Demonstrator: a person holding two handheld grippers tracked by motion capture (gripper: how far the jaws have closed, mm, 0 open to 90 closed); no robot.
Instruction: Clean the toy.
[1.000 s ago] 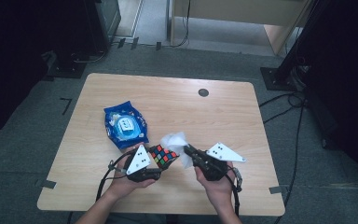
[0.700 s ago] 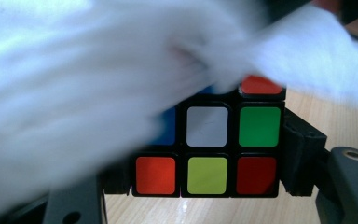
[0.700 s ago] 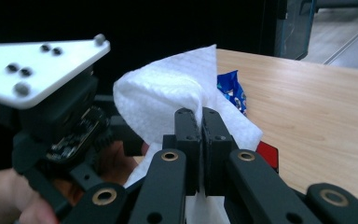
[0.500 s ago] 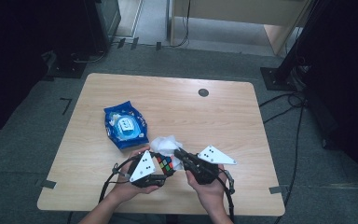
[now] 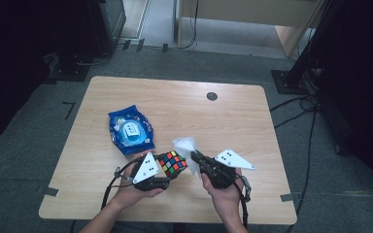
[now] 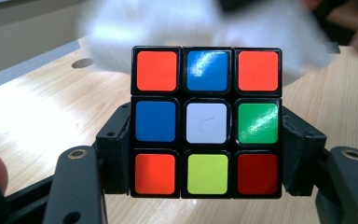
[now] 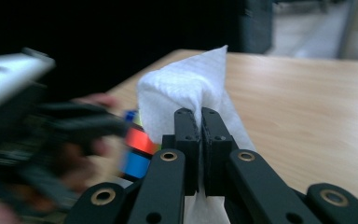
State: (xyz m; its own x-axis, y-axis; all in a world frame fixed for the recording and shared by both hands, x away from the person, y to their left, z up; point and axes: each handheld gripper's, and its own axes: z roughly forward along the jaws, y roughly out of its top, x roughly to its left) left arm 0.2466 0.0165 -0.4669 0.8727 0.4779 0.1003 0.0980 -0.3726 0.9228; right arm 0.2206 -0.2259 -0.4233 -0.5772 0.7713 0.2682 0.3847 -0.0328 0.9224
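Holding the cube (image 6: pixel 207 121) in the left gripper (image 5: pixel 167 175), right gripper (image 5: pixel 193 158) pinches a tissue (image 7: pixel 186 88) beside it; wiping seems underway, unfinished.

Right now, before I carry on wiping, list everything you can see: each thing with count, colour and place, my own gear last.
puzzle cube: one, black with red, blue, white, green and yellow stickers, clamped between the left gripper's jaws near the table's front edge.
wipe: one, white, folded, pinched in the right gripper, just right of the cube.
wipes pack: one, blue with a white label, flat on the table, left of centre.
table: one, light wood, a dark round hole near its far edge.
left gripper: one, black, shut on the cube.
right gripper: one, black, shut on the wipe.
hands: two, at the front edge.
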